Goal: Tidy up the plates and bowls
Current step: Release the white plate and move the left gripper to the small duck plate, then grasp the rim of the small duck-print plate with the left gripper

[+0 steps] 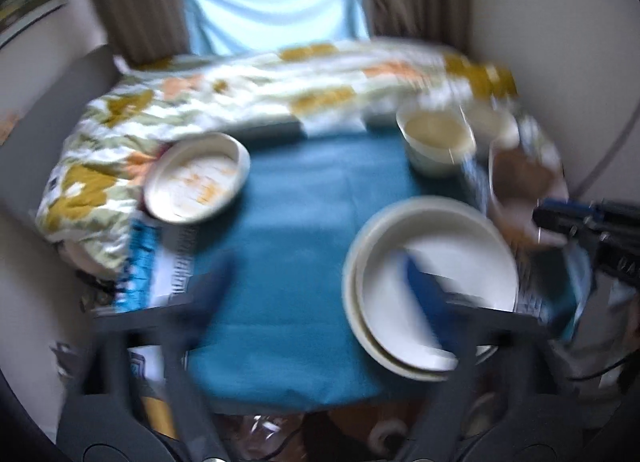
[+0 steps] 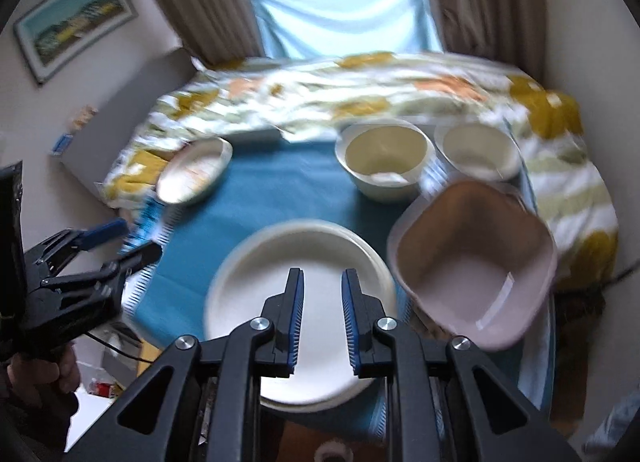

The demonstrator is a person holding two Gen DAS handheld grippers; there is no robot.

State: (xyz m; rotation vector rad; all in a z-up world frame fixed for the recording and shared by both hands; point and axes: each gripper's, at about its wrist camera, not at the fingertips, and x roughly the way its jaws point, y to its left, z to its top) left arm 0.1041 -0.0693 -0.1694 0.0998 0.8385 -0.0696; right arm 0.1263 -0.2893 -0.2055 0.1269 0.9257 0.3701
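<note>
A stack of two white plates (image 1: 436, 282) (image 2: 304, 302) lies on the teal cloth at the near right. A stained white plate (image 1: 196, 177) (image 2: 192, 173) sits tilted at the far left on the floral quilt's edge. Two cream bowls (image 2: 382, 159) (image 2: 476, 149) stand at the back; they also show in the left wrist view (image 1: 436, 137). A pink square bowl (image 2: 472, 262) (image 1: 520, 189) lies tilted right of the stack. My left gripper (image 1: 316, 282) (image 2: 124, 238) is open and empty left of the stack. My right gripper (image 2: 321, 298) is open and empty above the stack.
A floral quilt (image 1: 120, 133) (image 2: 560, 165) wraps the table's far and side edges. A teal cloth (image 1: 288, 221) covers the table. Patterned blue-white fabric (image 1: 144, 262) lies at the left edge. Curtains and a window stand behind. Clutter shows on the floor below the near edge.
</note>
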